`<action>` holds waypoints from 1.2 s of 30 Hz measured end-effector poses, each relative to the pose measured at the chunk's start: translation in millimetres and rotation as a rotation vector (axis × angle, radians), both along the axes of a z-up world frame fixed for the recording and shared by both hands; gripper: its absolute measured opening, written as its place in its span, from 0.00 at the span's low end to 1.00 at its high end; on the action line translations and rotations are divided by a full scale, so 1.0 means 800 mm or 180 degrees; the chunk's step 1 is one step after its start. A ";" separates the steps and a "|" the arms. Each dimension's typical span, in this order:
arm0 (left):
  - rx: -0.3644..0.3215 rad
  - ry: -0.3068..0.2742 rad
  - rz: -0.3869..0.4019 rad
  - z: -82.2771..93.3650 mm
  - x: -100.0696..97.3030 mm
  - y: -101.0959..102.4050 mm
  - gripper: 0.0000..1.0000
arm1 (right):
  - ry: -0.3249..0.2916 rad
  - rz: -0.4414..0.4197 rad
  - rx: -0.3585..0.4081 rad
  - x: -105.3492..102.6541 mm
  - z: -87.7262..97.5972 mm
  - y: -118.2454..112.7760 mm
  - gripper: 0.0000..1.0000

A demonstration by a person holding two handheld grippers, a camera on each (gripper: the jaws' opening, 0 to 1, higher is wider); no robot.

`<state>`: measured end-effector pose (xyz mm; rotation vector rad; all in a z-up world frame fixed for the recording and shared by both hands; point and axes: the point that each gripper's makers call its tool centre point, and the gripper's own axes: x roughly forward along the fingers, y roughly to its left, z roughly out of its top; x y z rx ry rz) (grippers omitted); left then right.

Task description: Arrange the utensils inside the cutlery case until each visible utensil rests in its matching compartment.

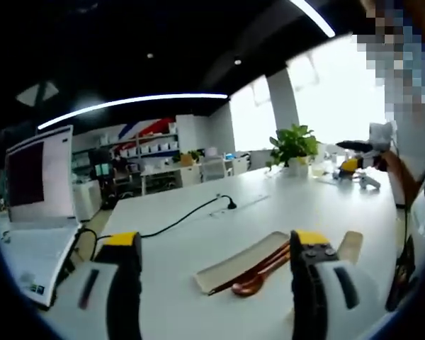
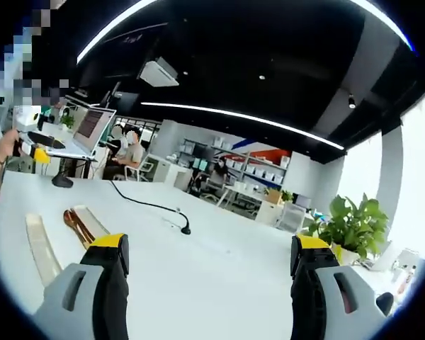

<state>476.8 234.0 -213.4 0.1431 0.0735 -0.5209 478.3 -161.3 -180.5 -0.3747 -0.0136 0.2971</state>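
Note:
On the white table lies a beige cutlery case (image 1: 230, 263) holding copper-coloured utensils (image 1: 258, 275), a spoon bowl at its near end. A flat beige lid piece (image 1: 351, 244) lies just beyond it. My left gripper (image 1: 216, 244) hovers open above the table, with the case between and just past its jaws. In the right gripper view the case (image 2: 93, 218) with the copper utensils (image 2: 76, 222) lies at the left, the lid piece (image 2: 40, 245) beside it. My right gripper (image 2: 209, 244) is open over bare table. A hand holds the right gripper (image 1: 355, 161) far off.
A black cable (image 1: 191, 211) with a plug runs across the table (image 1: 297, 202); it also crosses the right gripper view as the cable (image 2: 150, 206). A potted plant (image 1: 294, 145) stands at the table's end. An open laptop (image 1: 37, 212) sits at the left. People (image 2: 131, 150) sit beyond.

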 end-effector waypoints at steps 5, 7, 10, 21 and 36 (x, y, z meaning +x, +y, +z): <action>0.0085 0.0115 -0.0076 -0.012 0.007 -0.008 0.89 | 0.0312 0.0351 0.0013 0.013 -0.021 0.032 0.99; 0.0134 0.0161 -0.0116 -0.017 0.012 -0.012 0.88 | 0.0499 0.0545 0.0056 0.019 -0.034 0.050 0.97; 0.0224 0.0250 -0.0178 -0.026 0.018 -0.017 0.85 | 0.0601 0.0640 -0.0027 0.028 -0.044 0.064 0.97; 0.0743 0.0638 -0.0289 -0.079 0.028 -0.015 0.83 | 0.0951 0.1076 -0.0094 0.046 -0.073 0.112 0.94; 0.0892 0.1216 -0.0284 -0.148 0.055 0.004 0.60 | 0.1490 0.1366 -0.0229 0.065 -0.140 0.138 0.80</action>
